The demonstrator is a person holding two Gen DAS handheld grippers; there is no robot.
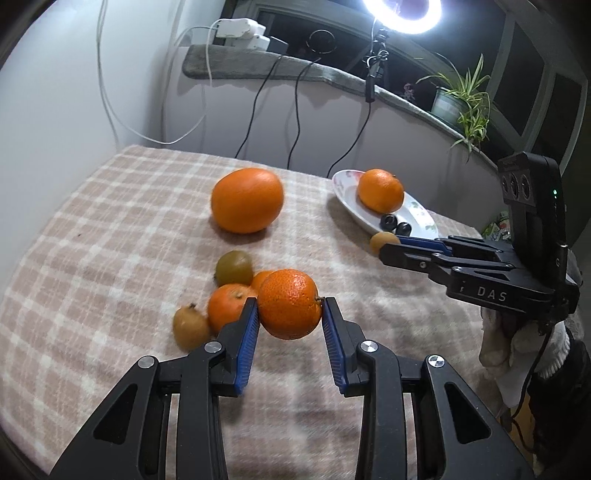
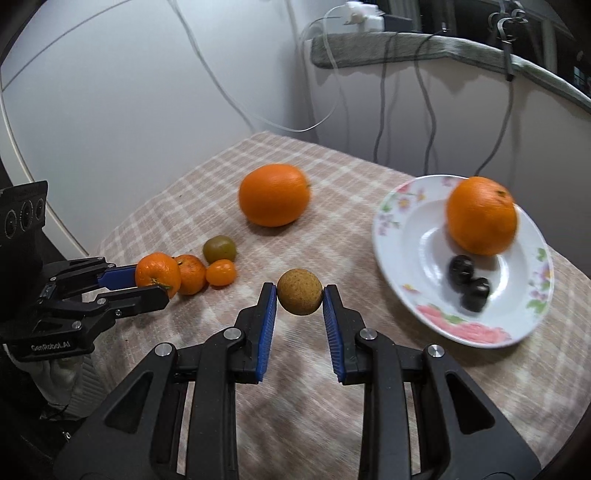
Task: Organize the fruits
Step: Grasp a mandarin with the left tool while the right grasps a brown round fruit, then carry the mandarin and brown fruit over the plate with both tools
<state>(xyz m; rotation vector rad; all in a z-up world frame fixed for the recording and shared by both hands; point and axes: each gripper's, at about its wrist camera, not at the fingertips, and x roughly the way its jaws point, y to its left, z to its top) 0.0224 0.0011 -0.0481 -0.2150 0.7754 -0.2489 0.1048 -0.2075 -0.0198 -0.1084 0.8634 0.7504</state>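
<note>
The left claw (image 1: 290, 301) was clenched on a bumpy orange mandarin (image 1: 290, 308), its ribbed blue pads (image 1: 248, 339) pressing on both sides and the fruit raised just clear of the beige checked cloth (image 1: 110, 229) that covered the worktop; at about nine o'clock from it, a second small orange mandarin (image 1: 229, 304) lay on the cloth, with a dull brownish oval fruit (image 1: 190, 326) just beside that one and a round olive-green fruit (image 1: 233, 266) at eleven o'clock; a tiny orange fruit (image 2: 221, 272) touched this cluster; a large smooth orange (image 1: 246, 199) sat alone well apart towards twelve o'clock.

The right claw (image 2: 300, 297) was grasping a small round tan fruit with rough skin (image 2: 299, 291) between its own blue pads, held above the cloth; at two o'clock from it stood a white deep plate with a pink floral rim (image 2: 476, 332), carrying a big orange (image 2: 482, 216) on its far side and two dark, nearly black small fruits (image 2: 469, 282) touching each other in the well; the plate's image was blurred.

A lit ring lamp (image 1: 400, 14) stood on the grey sill (image 1: 258, 68), with a green potted plant (image 1: 461, 99) at the sill's three o'clock end.
</note>
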